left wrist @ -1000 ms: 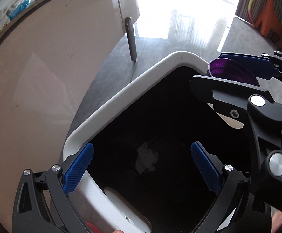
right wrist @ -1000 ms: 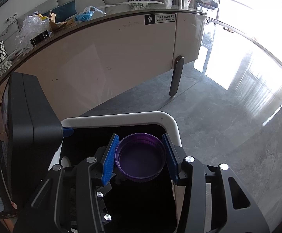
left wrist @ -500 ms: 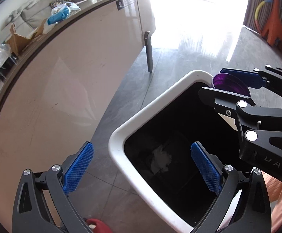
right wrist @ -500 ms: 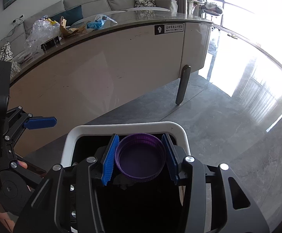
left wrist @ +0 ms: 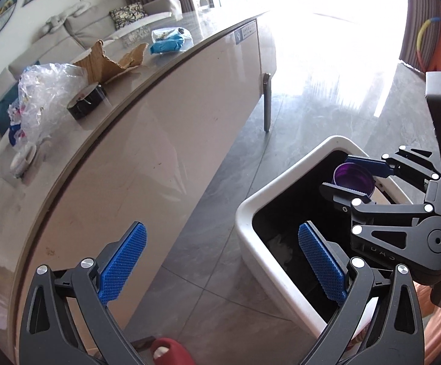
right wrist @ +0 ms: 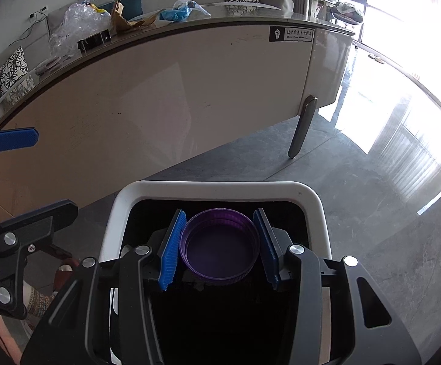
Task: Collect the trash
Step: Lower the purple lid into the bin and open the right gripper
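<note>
Currently the right gripper (right wrist: 220, 243) has its jaws closed on a purple lid (right wrist: 219, 247), held above the dark opening of the white bin (right wrist: 214, 187). The left gripper (left wrist: 220, 264) has its jaws wide apart and empty, positioned beside the bin near the beige surface (left wrist: 147, 140) carrying plastic wrap (left wrist: 42, 91) and torn cardboard (left wrist: 111, 60)

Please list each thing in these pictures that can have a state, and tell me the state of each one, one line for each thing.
Right gripper: shut on the purple lid, over the bin opening.
Purple lid: held by its rim, open side toward the camera.
Left gripper: open, nothing between its pads.
White bin: uncovered, crumpled paper lying inside.
Clear plastic bag: crumpled, on the counter.
Cardboard: torn, on the counter.
</note>
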{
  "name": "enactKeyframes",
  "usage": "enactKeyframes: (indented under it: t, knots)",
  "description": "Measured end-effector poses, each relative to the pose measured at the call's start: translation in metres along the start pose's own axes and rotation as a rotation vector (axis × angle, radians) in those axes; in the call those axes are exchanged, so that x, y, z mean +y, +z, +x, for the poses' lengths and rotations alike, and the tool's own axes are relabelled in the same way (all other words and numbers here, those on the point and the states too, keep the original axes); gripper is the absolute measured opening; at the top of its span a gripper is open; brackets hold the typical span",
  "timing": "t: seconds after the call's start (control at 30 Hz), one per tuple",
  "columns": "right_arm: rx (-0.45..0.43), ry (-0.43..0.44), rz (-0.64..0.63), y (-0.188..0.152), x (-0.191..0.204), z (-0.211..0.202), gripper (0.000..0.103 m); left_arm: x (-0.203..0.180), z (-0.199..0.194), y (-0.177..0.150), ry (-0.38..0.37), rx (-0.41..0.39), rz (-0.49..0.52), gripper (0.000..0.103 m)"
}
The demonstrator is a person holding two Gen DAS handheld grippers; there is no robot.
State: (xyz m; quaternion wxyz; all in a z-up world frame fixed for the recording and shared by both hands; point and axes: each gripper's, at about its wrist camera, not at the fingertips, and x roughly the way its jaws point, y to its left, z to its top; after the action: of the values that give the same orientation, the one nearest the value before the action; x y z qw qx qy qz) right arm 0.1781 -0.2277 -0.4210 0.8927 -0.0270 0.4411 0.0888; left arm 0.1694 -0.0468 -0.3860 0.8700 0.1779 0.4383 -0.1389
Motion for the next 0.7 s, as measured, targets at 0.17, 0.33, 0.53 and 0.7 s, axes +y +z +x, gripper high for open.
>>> enactKeyframes:
  t: [0.17, 0.33, 0.53, 0.7]
  knots:
    - [0.053, -0.006, -0.045, -0.004, 0.011, 0.016, 0.047, 0.006, -0.014, -0.001, 0.024, -0.03, -0.005, 0.099]
    - [0.119, -0.014, -0.062, -0.008, 0.016, 0.034, 0.047, 0.01, -0.021, -0.001, 0.033, -0.047, -0.008, 0.099]
    - [0.158, -0.025, -0.077, -0.01, 0.02, 0.046, 0.047, 0.012, -0.026, -0.002, 0.037, -0.061, -0.022, 0.099]
    - [0.172, -0.027, -0.078, -0.014, 0.019, 0.049, 0.049, 0.01, -0.022, -0.002, 0.043, -0.052, -0.017, 0.099]
